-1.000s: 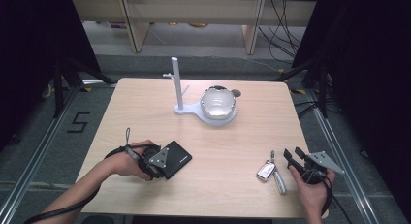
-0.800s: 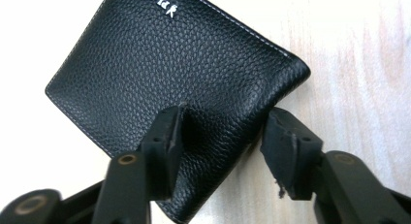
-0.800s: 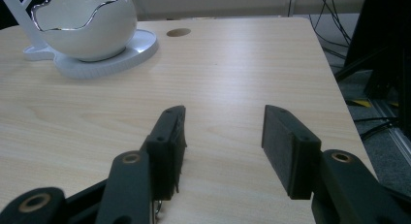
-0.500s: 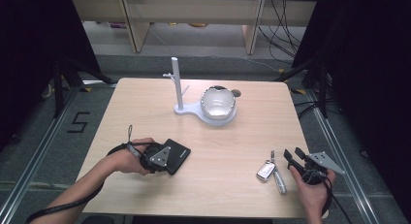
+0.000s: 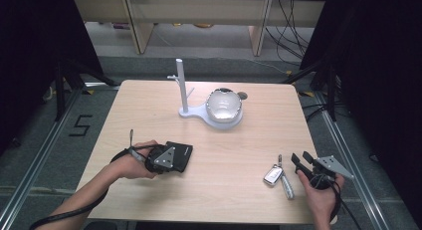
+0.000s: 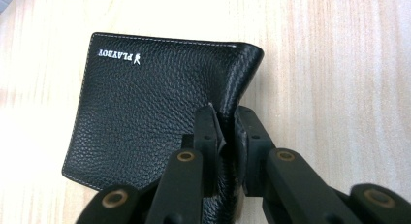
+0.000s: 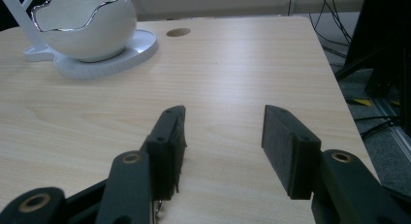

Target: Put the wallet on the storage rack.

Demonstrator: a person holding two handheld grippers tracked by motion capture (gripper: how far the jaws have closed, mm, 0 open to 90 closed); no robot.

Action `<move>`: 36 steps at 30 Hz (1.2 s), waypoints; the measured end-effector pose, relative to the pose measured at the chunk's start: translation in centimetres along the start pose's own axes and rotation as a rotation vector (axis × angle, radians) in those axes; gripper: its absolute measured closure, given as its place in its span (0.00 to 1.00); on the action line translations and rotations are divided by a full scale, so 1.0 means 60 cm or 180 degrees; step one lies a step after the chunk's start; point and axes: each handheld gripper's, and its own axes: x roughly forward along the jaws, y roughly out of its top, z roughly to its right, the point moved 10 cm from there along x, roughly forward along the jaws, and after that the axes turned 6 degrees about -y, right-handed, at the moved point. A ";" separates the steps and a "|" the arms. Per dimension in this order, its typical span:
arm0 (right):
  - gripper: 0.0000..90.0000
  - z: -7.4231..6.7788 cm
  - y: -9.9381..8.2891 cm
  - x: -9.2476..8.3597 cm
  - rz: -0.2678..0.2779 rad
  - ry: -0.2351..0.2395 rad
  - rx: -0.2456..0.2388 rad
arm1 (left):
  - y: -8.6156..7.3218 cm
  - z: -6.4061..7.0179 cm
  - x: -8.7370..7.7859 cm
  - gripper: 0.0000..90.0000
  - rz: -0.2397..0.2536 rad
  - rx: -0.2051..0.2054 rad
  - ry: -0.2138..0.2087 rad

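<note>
The counter is pale wood-grain laminate, smooth with a soft sheen. The wallet looks like black pebbled leather, matt, with pale stitching along its edge. The egg-shaped bowl is glossy white with a chrome-bright rim, on a smooth white plastic stand. The fingers are matt black plastic. The key fob looks silvery and shiny

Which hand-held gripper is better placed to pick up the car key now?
Probably the right hand-held gripper: it is open and empty, just beside the key. The left hand-held gripper is shut on the wallet across the table.
</note>
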 end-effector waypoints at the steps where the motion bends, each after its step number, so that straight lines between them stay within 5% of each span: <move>1: 0.57 0.000 0.000 0.000 0.0000 0.0000 0.0000 | 0.000 0.000 -0.001 0.90 -0.0001 0.0000 0.0001; 15: 0.58 -0.006 0.004 -0.004 -0.0073 0.0009 -0.0075 | 0.012 -0.011 -0.034 0.92 0.0025 -0.0057 0.0084; 17: 0.59 -0.019 0.010 -0.006 -0.0103 0.0121 -0.0220 | 0.017 -0.014 -0.044 0.92 0.0067 -0.0131 0.0081; 20: 0.62 -0.059 0.015 -0.009 -0.0375 0.0367 -0.0782 | 0.029 -0.016 -0.065 0.92 0.0072 -0.0243 0.0030; 21: 0.62 -0.059 0.015 -0.009 -0.0375 0.0367 -0.0782 | 0.029 -0.016 -0.065 0.92 0.0072 -0.0243 0.0030; 22: 0.62 -0.072 0.018 -0.005 -0.0384 0.0495 -0.1048 | 0.032 -0.016 -0.069 0.92 0.0063 -0.0251 0.0013; 23: 0.62 -0.091 0.014 -0.009 -0.0531 0.0591 -0.1157 | 0.037 -0.014 -0.073 0.92 0.0071 -0.0285 -0.0017; 24: 0.62 -0.107 0.017 -0.007 -0.0568 0.0718 -0.1440 | 0.041 -0.014 -0.077 0.92 0.0058 -0.0285 -0.0041; 28: 0.62 -0.195 0.025 -0.012 -0.0780 0.1254 -0.2179 | 0.062 -0.010 -0.088 0.92 0.0036 -0.0331 -0.0150; 36: 0.59 -0.363 0.028 -0.008 -0.0999 0.1990 -0.3044 | 0.110 -0.005 -0.092 0.91 -0.0043 -0.0228 -0.0260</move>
